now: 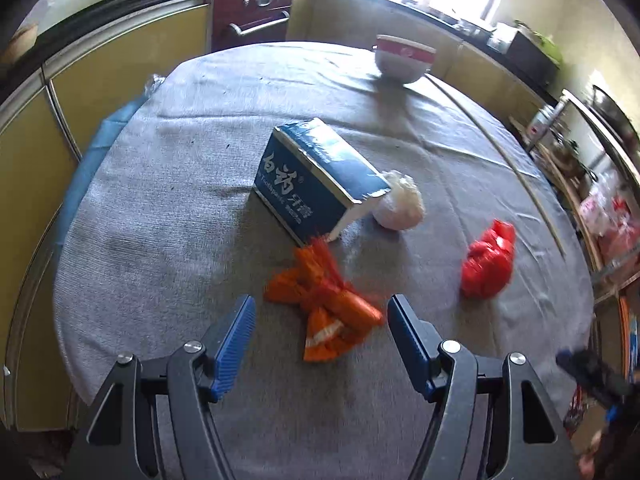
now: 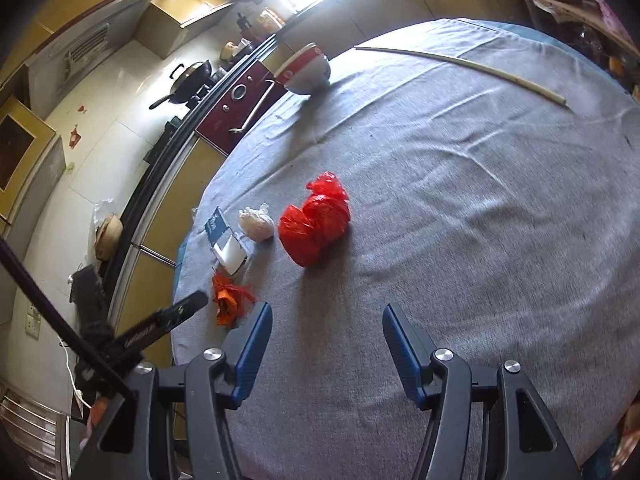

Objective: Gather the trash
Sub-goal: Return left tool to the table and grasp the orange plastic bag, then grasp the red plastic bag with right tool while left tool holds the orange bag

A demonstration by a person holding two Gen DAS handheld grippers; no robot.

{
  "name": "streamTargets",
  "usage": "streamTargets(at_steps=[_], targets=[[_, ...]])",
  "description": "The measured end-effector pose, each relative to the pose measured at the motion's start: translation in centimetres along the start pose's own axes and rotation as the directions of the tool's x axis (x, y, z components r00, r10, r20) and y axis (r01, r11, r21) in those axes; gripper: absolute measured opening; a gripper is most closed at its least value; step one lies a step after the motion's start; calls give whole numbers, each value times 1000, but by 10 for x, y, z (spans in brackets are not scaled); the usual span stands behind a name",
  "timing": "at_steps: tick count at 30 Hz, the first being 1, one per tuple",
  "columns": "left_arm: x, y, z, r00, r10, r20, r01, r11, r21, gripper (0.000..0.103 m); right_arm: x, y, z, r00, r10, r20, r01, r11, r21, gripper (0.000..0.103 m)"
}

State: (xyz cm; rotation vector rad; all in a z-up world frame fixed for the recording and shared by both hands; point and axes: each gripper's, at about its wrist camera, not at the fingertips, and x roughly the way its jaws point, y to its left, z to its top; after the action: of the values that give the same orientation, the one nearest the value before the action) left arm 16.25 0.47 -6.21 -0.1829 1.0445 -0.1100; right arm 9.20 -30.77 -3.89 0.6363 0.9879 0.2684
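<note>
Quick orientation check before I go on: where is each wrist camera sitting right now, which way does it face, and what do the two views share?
Left wrist: above the near table edge, facing the orange net wrapper and blue toothpaste box; open left gripper shows.
Right wrist: above the grey tablecloth, facing the red plastic bag; open right gripper shows.
Shared: wrapper, box, bag, white bag, red-rimmed bowl.

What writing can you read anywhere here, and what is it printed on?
"白药" in large white characters, on the side of the blue toothpaste box.
"牙膏" in smaller white characters, same side.
"Toothpaste" in small print under them, only partly legible.
White lettering on the black bar in the right wrist view: too blurred to read.
</note>
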Motion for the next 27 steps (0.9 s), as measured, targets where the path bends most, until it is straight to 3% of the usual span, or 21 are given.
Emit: streamTargets(at_steps=[5, 7, 8, 17, 27], targets=[[16, 2, 2, 1000, -18, -20, 17, 999, -51, 68, -4, -4, -7, 1000, -1, 0, 1, 1000, 4, 62], [24, 3, 1, 999, -31, -41, 29, 998, -59, 42, -5, -4, -9, 1000, 4, 0, -4, 1000, 10, 62], [27, 4, 0, 998, -44, -54, 40, 997, -66, 41, -6, -4, -10, 1000, 5, 1, -5, 1000, 8, 62], [12, 4, -19, 996, -89, -23, 88, 994, -60, 36, -14, 1, -20, 1000, 11, 17, -11, 1000, -11, 62], [-30, -13, -50, 998, -47, 34, 45, 998, 47, 36, -12, 15, -6, 999, -8, 49, 9, 1000, -15, 62]])
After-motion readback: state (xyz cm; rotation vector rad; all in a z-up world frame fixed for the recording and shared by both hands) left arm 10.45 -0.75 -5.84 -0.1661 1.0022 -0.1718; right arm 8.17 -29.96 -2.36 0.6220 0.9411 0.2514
